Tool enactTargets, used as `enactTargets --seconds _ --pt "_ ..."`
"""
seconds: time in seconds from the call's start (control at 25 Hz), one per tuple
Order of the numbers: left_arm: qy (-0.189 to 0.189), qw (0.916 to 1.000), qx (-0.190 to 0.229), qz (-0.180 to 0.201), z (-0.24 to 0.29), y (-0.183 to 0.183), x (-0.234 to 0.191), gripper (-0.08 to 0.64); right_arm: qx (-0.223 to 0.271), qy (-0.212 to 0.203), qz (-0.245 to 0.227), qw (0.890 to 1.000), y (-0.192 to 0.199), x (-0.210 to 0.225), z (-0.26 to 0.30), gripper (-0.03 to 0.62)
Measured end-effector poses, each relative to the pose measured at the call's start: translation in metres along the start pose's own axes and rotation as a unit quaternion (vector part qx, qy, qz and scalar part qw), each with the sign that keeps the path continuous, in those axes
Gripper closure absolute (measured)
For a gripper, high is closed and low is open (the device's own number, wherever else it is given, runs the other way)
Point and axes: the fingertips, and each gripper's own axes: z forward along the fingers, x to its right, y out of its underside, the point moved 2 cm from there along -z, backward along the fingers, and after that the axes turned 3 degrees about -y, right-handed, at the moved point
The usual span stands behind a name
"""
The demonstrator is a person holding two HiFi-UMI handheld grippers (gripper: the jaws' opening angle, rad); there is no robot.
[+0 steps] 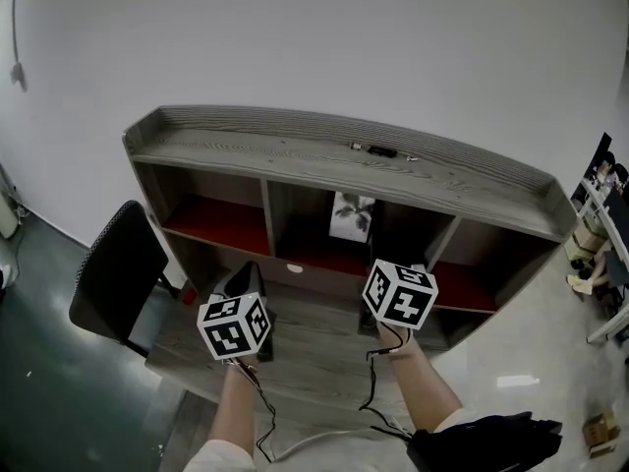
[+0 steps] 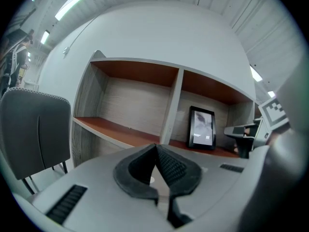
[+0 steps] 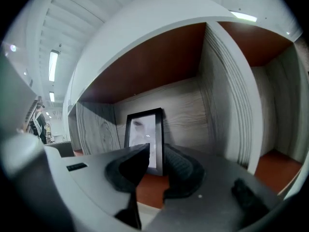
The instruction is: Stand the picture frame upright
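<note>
The black picture frame (image 1: 352, 214) stands upright in the middle compartment of the grey shelf unit (image 1: 334, 155), leaning on the back wall. In the right gripper view the picture frame (image 3: 145, 134) is just beyond my right gripper (image 3: 155, 151). Its jaws stand a narrow gap apart with nothing between them. In the head view my right gripper (image 1: 401, 275) hovers before the compartment's right side. My left gripper (image 1: 248, 288) is low over the desk to the left; in its own view the left gripper (image 2: 157, 148) is shut and empty, with the picture frame (image 2: 202, 127) far off to the right.
A black chair (image 1: 118, 273) stands left of the desk. The red-floored side compartments (image 1: 216, 226) hold nothing. Small dark items (image 1: 378, 150) lie on the shelf top. A white disc (image 1: 295, 267) sits on the desk; cables trail back from both grippers.
</note>
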Motion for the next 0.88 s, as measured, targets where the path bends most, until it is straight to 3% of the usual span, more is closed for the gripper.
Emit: enactTargets --seconds 0.52,0.88 --pt "-0.005 0.9997 -0.016 -0.016 -0.045 0.037 0.014 0.548 -0.026 -0.01 -0.02 0.999 0.027 -0.003 -0.052 0.511" --pt "-0.001 0.9978 -0.061 -0.027 -0.068 0.09 0.037 0.548 -0.059 -0.035 -0.023 0.997 0.069 0.005 -0.094 0.532"
